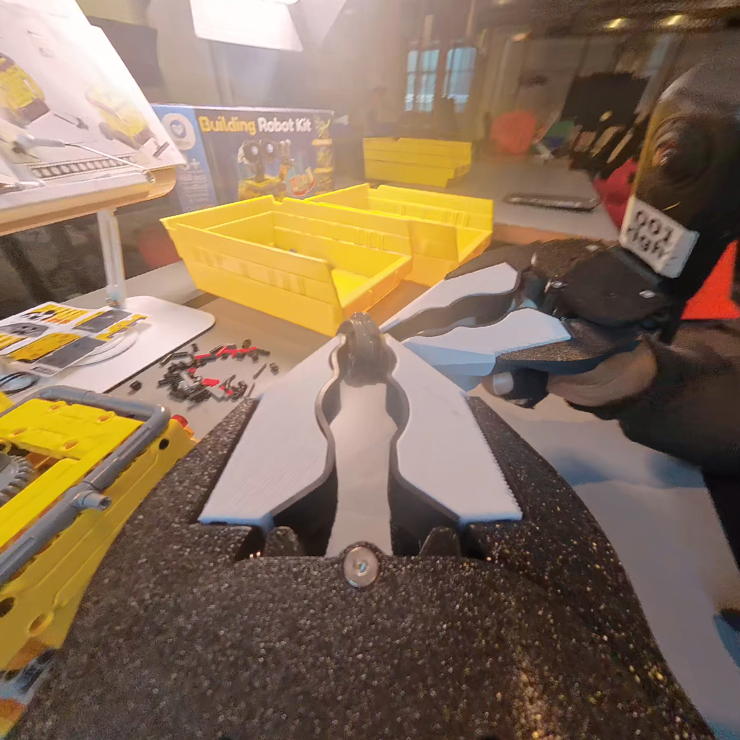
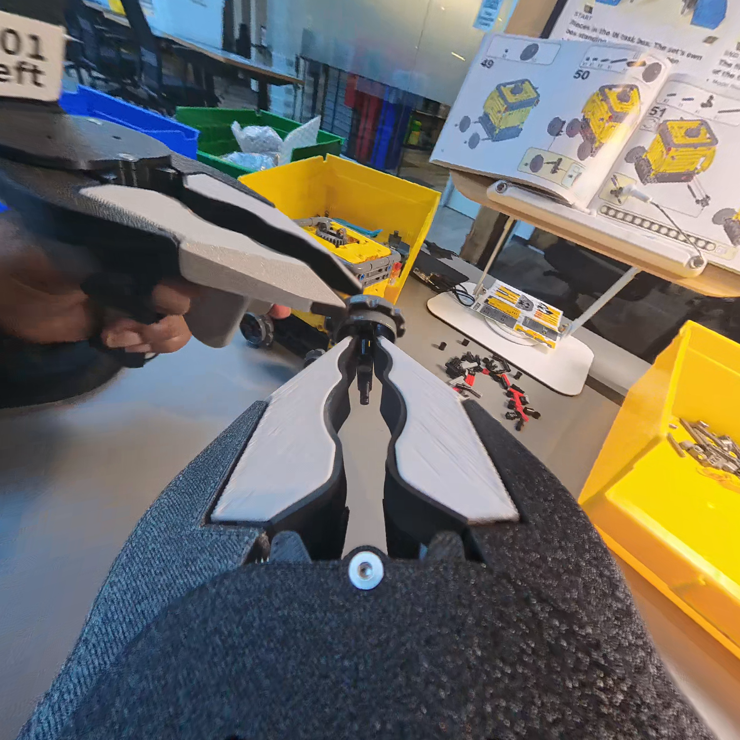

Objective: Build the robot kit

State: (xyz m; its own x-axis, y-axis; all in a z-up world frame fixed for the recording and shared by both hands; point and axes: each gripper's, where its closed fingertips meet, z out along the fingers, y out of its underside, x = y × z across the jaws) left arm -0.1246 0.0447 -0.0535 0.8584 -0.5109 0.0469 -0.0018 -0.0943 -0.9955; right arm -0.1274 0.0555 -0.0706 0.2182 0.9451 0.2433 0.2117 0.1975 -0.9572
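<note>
Your left gripper (image 1: 362, 340) pinches a small black ridged plastic wheel (image 1: 359, 358); your right gripper (image 2: 365, 352), narrow, clamps the short black axle pin (image 2: 364, 380) meeting it.

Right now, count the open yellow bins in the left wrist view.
2: the near bin centre-table, the far bin beside it to the right. A stack of yellow bins farther back may hide more.

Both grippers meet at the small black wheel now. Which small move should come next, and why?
Probably push the black axle pin, held by the right gripper, a little further into the black wheel that the left gripper clamps. The pin already points into the hub, but most of its shaft shows outside.
</note>
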